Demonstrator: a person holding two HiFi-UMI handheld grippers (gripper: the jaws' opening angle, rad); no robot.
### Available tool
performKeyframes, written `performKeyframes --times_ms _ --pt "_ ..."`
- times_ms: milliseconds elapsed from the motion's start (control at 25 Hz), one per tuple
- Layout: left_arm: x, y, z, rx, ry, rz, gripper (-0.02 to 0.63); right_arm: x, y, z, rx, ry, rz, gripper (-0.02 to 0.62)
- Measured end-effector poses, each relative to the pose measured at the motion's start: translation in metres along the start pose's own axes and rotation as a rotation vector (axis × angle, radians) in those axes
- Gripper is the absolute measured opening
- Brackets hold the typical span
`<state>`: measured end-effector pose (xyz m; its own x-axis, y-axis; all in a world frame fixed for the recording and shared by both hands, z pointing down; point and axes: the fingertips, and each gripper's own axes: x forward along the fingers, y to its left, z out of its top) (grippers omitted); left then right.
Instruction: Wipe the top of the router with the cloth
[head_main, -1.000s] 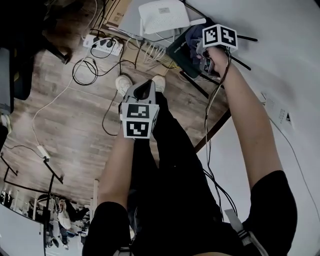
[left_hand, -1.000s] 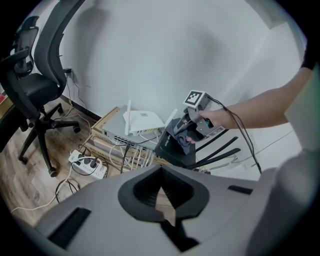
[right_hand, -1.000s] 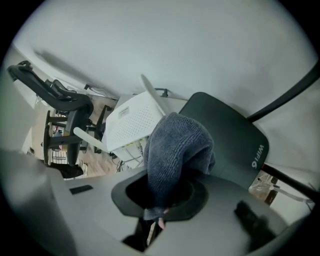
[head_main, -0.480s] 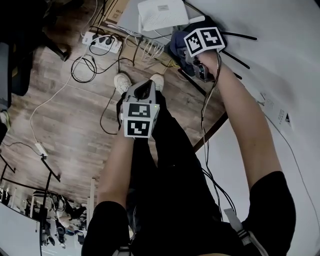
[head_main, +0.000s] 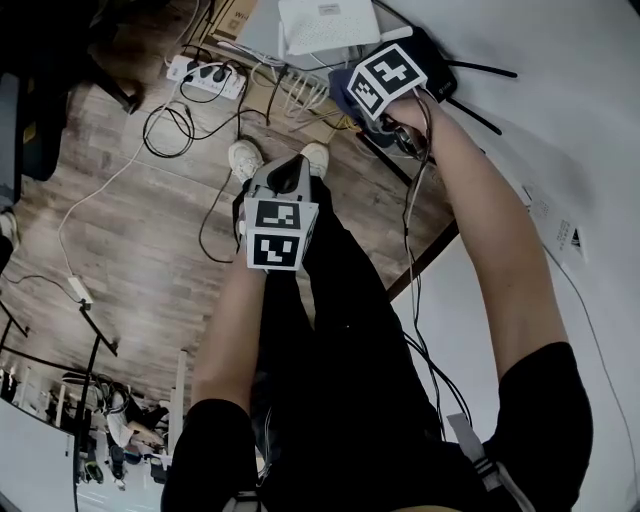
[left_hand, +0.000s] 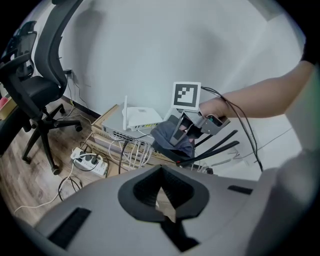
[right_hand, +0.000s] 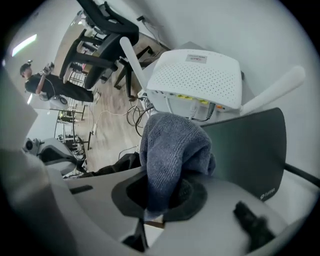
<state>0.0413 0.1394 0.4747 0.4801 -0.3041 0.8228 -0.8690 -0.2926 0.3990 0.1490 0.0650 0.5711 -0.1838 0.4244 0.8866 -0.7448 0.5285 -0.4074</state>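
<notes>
Right gripper (right_hand: 161, 200) clamps the cloth (right_hand: 172, 150) at the black router (right_hand: 250, 145), left end. Wiping seems underway, most of the top left. The left gripper (left_hand: 161, 192) idles, jaws together.

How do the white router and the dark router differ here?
The white router has a perforated top and white antennas; the dark router has a smooth top and black antennas. The cloth in the right gripper is on the dark router, not the white one. Both are flat boxes.

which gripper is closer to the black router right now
Right. The right gripper holds the cloth at the black router, on its top; the left gripper hangs over the person's legs, well apart from it.
</notes>
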Motion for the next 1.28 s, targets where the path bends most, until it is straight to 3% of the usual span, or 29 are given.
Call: performKeyframes --times_ms 240,600,760,1040,1200,1280 --pt "0.001 0.0 -0.002 0.0 0.004 0.006 0.012 0.008 0.001 -0.031 -0.053 0.161 0.036 0.044" --pt "0.008 -0.003 -0.003 0.007 0.011 -0.001 0.012 0.014 -0.021 -0.083 -0.312 0.467 -0.081 0.044" --pt "0.007 -0.006 -0.004 0.023 0.006 -0.002 0.012 0.014 -0.029 -0.096 -0.394 0.551 -0.131 0.044" --pt "0.011 -0.001 -0.01 0.007 0.008 0.001 0.011 0.011 -0.047 -0.106 -0.429 0.606 -0.171 0.044" --pt "0.012 -0.004 -0.013 0.009 0.011 -0.004 0.011 0.006 -0.068 -0.116 -0.545 0.697 -0.295 0.044" --pt "0.011 -0.006 -0.014 0.013 0.009 -0.006 0.011 0.006 -0.076 -0.115 -0.554 0.707 -0.325 0.044"
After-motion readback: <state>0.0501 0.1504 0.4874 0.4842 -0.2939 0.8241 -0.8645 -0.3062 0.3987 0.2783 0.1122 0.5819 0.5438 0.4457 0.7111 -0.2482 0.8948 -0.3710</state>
